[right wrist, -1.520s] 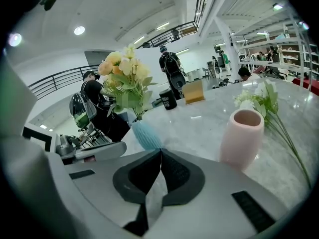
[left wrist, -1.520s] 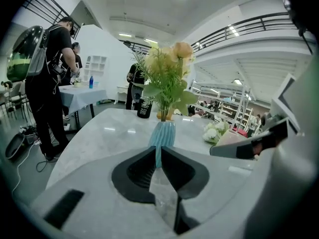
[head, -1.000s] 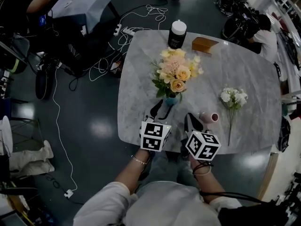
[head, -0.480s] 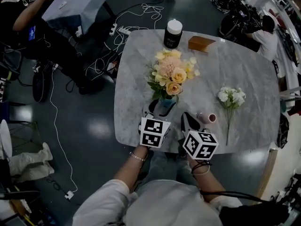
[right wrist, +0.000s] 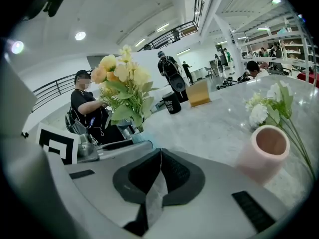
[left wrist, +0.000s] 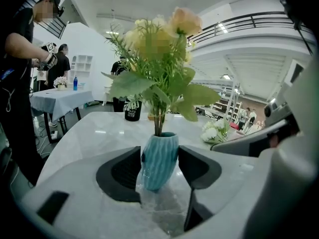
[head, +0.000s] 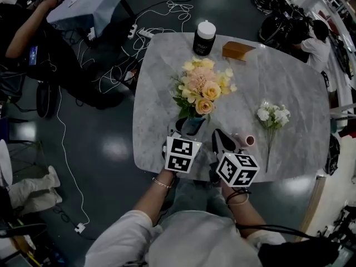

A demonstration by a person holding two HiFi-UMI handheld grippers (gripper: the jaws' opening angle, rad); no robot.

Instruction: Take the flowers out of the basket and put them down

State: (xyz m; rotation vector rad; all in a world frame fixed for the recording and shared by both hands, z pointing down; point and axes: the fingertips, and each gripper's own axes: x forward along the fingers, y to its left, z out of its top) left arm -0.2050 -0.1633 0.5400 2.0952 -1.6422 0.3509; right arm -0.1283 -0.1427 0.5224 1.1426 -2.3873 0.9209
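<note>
Table (head: 289,77), marble, contents left to right. Left gripper (head: 188,128): jaws wide, just been closing, straddling the vase (left wrist: 159,158), which stands upright on the table. The pads seem just beside its wall rather than pressing, though the gap is too fine to be sure; likely placed to steady it. Bouquet (head: 203,88): in the vase, not yet out. Right gripper (head: 221,142): jaws together, empty, idle near the front edge. Cup (head: 245,140): pink, just beside it. White flowers (head: 273,117): lying flat, further right. The head view hides the vase under leaves; the left gripper view shows it plainly. Only the right gripper view shows the cup's empty mouth.
</note>
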